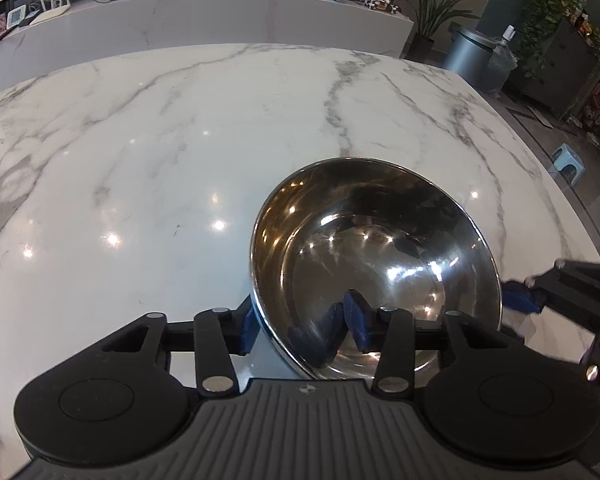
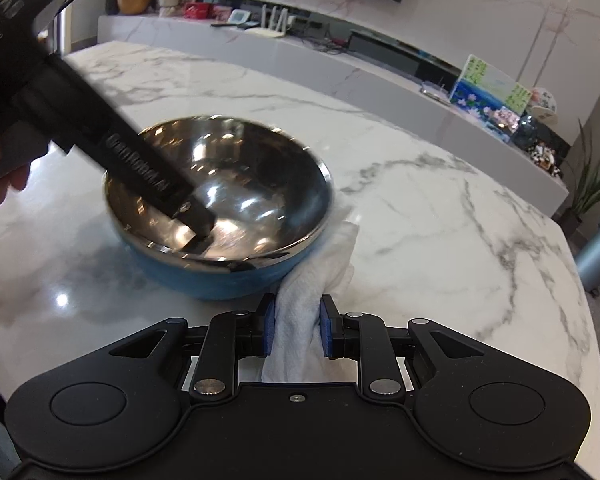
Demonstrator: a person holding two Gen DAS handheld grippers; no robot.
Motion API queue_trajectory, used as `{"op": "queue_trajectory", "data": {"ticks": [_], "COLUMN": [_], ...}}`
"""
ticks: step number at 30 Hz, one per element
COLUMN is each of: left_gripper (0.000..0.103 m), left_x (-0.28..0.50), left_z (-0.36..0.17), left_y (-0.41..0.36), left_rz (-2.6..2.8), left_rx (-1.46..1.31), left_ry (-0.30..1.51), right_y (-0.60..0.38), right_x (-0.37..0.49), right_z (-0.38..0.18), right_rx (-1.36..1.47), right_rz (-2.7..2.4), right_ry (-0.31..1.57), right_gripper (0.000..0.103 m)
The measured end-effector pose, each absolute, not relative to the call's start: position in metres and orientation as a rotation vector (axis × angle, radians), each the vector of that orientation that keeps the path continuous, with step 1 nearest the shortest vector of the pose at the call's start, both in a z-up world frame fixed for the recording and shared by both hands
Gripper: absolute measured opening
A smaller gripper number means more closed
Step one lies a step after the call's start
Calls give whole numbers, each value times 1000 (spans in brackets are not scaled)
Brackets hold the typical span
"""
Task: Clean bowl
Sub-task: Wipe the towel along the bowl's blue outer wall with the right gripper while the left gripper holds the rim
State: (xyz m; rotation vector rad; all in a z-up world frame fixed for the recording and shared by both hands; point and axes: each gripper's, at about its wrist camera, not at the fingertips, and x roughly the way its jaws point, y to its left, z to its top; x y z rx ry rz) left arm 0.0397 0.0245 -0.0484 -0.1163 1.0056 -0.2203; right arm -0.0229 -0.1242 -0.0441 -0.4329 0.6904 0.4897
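1. Straddling the near rim of the round steel bowl with blue outside [image 1: 376, 264] on the white marble worktop [image 1: 160, 152], the left tongs [image 1: 304, 330] stand half open, one pad inside, one outside.
2. Right tongs [image 2: 297, 330] pinch a bunched white cloth [image 2: 312, 280], touching the bowl's [image 2: 220, 272] outer wall just ahead.
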Motion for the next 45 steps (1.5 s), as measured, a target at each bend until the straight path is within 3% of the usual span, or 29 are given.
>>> {"op": "queue_trajectory", "data": {"ticks": [12,14,17,33,45], "left_gripper": [39,51,55,50,45], "left_x": [40,40,40,39,40], "left_z": [-46,-47,-49,-47,-44], "left_y": [25,26,28,29,26], "left_rz": [-199,-180,-173,-178,-222], "left_rx": [-101,-124,-158,-128,-63], "left_ry": [1011,1033,1060,1054,1029], "right_y": [-119,-118,-118,-118,-130], "right_x": [-27,-28,-29,-33,-25], "right_z": [-45,-46,-46,-49,-38], "right_rx": [-546,-550,-550,-522,-500], "right_rz": [494,498,499,611,548], "right_ry": [623,628,635,711,608], "right_gripper": [20,20,20,20,20]}}
